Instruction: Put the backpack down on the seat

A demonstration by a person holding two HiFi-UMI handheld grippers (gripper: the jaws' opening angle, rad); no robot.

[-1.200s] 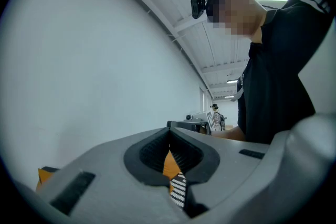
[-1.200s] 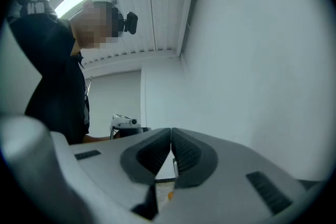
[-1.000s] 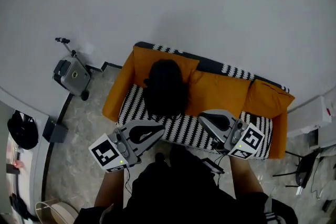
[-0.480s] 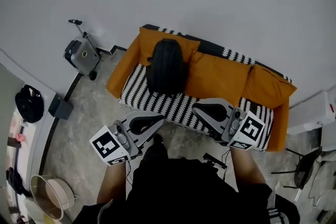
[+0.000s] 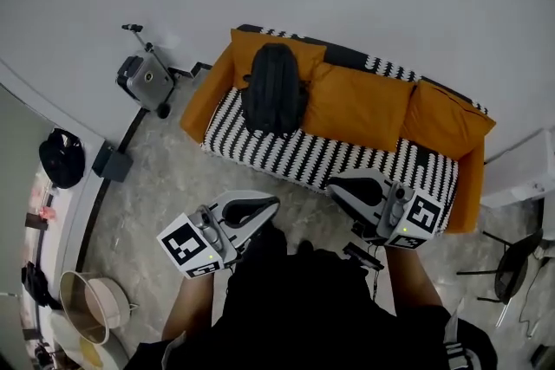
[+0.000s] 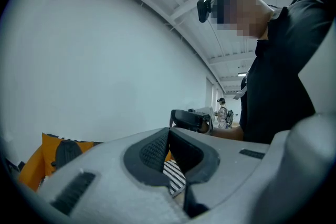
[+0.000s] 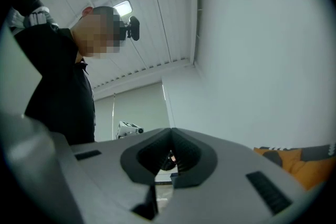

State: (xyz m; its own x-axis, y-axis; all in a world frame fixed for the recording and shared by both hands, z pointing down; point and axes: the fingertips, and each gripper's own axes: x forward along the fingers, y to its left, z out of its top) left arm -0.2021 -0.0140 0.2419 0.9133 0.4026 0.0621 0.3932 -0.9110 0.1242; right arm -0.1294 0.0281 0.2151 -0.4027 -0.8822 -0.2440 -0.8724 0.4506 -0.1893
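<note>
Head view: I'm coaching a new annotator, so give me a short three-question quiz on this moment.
1. Multiple choice: where is the backpack?
A. On the striped seat of the sofa, leaning on an orange cushion
B. On the floor
C. Hanging from a gripper
2. True or false: the left gripper and the right gripper are both shut with nothing between their jaws.
3. Fill in: in the head view, the backpack sits toward the sofa's ___ end.

Key: 1 A; 2 true; 3 left.
</note>
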